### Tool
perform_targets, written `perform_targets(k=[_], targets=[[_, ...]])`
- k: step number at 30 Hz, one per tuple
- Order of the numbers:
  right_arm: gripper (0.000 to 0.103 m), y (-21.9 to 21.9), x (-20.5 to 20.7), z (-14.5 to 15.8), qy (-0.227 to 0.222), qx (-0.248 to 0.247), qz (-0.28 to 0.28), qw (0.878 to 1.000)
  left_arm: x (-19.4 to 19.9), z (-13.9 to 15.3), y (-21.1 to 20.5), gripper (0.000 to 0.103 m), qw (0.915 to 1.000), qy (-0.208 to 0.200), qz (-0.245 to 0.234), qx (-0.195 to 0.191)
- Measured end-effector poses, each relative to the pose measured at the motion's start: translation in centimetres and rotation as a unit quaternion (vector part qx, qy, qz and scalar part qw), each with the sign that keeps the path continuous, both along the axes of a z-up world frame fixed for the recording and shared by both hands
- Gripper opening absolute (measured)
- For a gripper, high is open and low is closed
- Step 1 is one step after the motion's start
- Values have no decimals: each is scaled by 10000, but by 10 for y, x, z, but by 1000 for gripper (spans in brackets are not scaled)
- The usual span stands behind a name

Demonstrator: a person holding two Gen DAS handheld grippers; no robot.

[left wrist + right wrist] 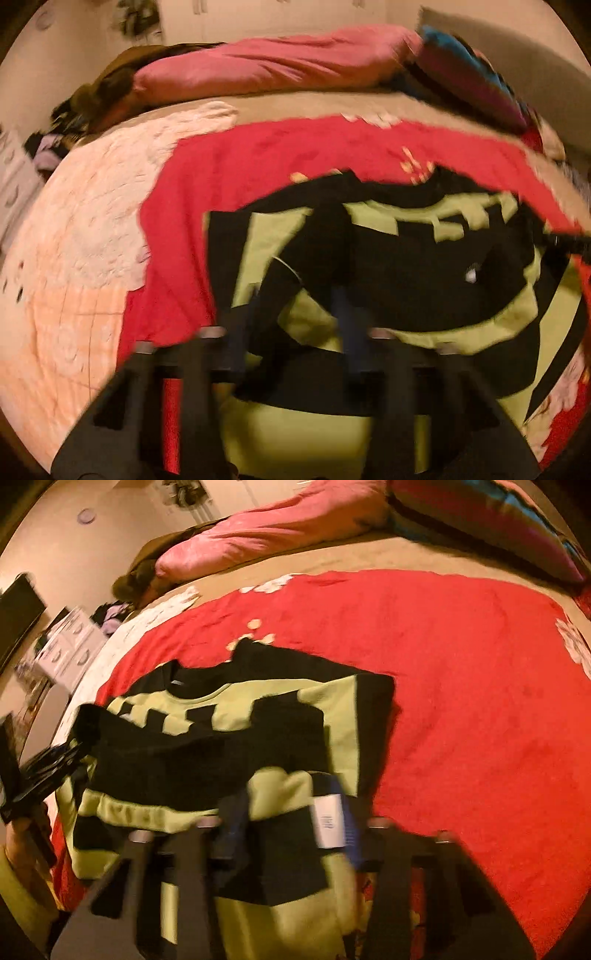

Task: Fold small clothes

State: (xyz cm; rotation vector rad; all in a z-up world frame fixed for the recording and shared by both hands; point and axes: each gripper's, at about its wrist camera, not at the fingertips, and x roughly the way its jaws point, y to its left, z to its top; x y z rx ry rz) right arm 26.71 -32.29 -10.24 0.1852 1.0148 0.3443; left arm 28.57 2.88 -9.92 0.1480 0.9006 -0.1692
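Note:
A black and lime-green shirt lies on a red blanket spread over a bed. In the blurred left wrist view, my left gripper has a fold of the shirt's near edge raised between its blue pads. My right gripper pinches another part of the near edge, and a white label shows by its right finger. Each gripper also appears at the other view's edge: the right gripper and the left gripper, with a hand behind it.
A pink pillow and a striped cushion lie at the far end of the bed. A pale quilt covers the left side. White boxes and a dark screen stand beyond the bed's left edge.

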Motion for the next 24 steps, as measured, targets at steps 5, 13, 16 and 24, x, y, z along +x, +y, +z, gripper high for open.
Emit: perform_targets(k=[5,13,16,24], targets=[[14,-13,-13,23,-374,355,-142,9986,-1,20,25,4,9943,-65,282,-1024],[13,-29,1,45,-748,699,-673,9925,21,54,51,4,9846,-485,585,-1576],[13,-24,12,40,-712,601,-774,9926,34,43,45,4,9862,-387,771,-1410],[13,-10,32,20,-623,-16,-816,9947,50,14,51,8,9799,-172,1280,-1518]])
